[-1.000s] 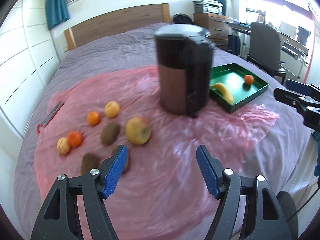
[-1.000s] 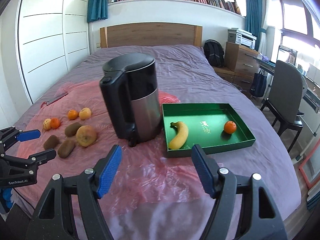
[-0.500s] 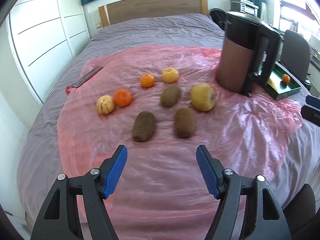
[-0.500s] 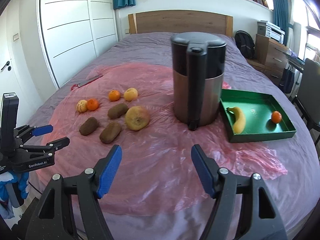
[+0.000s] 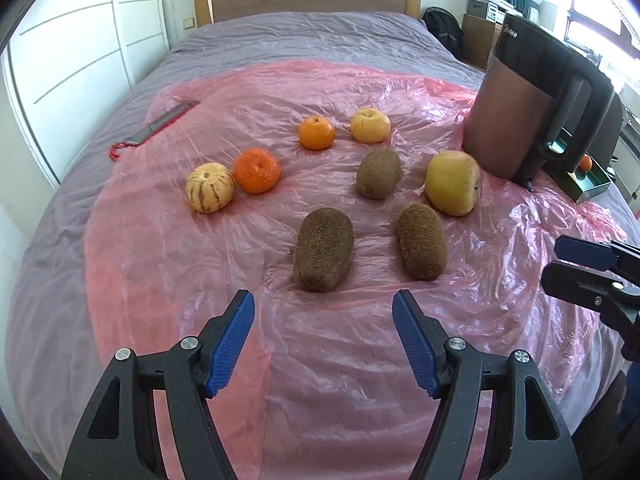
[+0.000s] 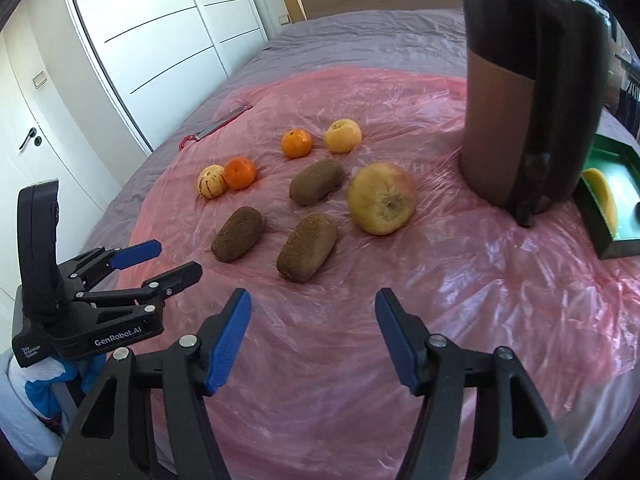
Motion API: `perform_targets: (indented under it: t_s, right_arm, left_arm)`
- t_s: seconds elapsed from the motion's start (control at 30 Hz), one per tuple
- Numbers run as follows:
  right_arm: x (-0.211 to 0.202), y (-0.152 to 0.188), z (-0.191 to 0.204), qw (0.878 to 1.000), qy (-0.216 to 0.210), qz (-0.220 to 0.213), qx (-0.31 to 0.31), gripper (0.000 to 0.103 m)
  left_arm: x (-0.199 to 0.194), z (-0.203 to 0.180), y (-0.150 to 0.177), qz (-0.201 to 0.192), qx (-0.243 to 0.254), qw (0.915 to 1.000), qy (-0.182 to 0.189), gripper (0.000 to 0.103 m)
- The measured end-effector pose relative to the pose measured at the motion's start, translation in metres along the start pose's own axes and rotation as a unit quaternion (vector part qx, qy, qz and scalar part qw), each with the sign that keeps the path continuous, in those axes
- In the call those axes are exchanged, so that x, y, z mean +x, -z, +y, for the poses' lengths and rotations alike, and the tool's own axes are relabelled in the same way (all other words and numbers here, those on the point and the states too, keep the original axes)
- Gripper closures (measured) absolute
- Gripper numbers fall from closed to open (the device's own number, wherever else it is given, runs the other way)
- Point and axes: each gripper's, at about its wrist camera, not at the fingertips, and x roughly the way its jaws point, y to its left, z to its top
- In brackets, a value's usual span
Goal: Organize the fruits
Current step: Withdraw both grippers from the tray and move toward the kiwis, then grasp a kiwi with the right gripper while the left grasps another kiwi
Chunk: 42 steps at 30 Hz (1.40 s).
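Left wrist view: the pink plastic sheet is spread over the bed, with the dark kettle at its right side and the green tray only partly seen behind it. An approach step is judged to be in hand, nothing yet being gripped. The left gripper is held apart and empty, with the nearest kiwi just beyond its fingertips. The right gripper, its jaws having just been narrowing with nothing between them, is held short of another kiwi. A descent and closing would be called for next, then carriage probably to the tray.
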Motion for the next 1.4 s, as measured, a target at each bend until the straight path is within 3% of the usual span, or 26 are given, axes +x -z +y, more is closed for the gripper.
perform_targets:
  t_s: [0.23, 0.4, 1.03, 1.4]
  right_arm:
    - [0.051, -0.019, 0.008, 0.999, -0.015, 0.021, 0.022, 0.011]
    - [0.075, -0.03, 0.01, 0.999, 0.001, 0.031, 0.034, 0.023]
    - [0.13, -0.037, 0.012, 0.994, 0.046, 0.087, 0.055, 0.027]
    - [0.148, -0.039, 0.012, 0.993, 0.051, 0.094, 0.059, 0.031]
  left_arm:
    - [0.028, 0.005, -0.012, 0.015, 0.011, 0.9998, 0.012, 0.037]
    - [0.046, 0.009, -0.021, 0.028, 0.014, 0.9994, 0.018, 0.037]
    - [0.082, 0.009, -0.027, 0.067, 0.034, 0.9967, 0.03, 0.038]
    - [0.094, 0.005, -0.031, 0.081, 0.05, 0.9951, 0.026, 0.057]
